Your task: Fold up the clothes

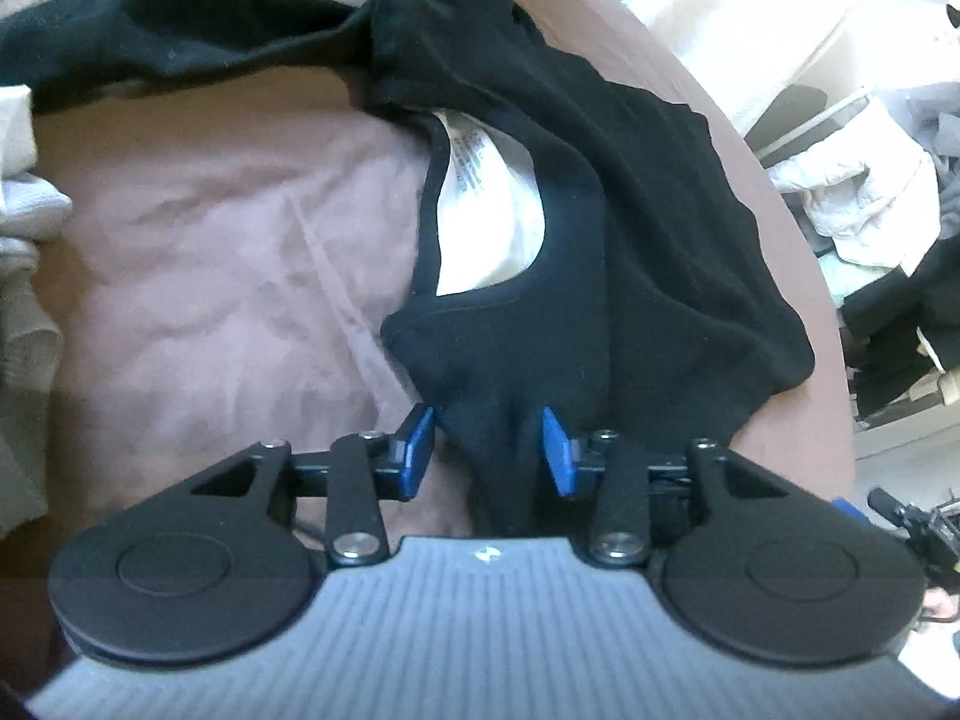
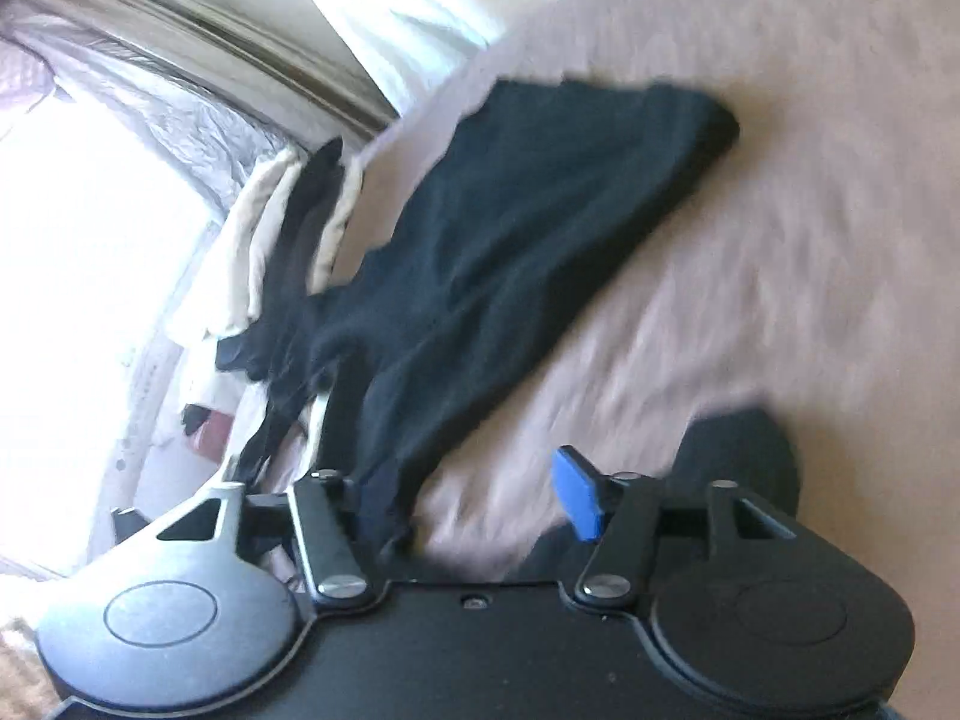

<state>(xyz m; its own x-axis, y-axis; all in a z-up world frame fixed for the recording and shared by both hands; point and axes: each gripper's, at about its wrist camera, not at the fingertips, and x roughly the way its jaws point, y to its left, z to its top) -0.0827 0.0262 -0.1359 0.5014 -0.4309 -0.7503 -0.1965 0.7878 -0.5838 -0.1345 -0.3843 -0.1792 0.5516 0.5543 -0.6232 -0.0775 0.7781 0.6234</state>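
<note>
The left gripper has its two blue pads spread apart, with a bunched fold of the black garment lying between them; the pads flank the cloth, but whether they actually press it cannot be told. From that fold the garment runs away from the gripper across the mauve bedsheet. Its neckline opens just beyond the pads and exposes a white inner label with printed text too small to read. One black sleeve extends to the far left of the sheet. Grey folded cloth lies at the sheet's left edge, and a heap of mixed laundry sits off the bed to the right.

The right gripper stands wide open. One blue pad is clear of the fabric; the opposite finger is covered by black cloth draped over it. In this blurred view the black garment stretches diagonally from that finger out over the bedsheet, its far corner lying flat. Pale and dark cloth hangs at the bed's edge, beside a bright window area.
</note>
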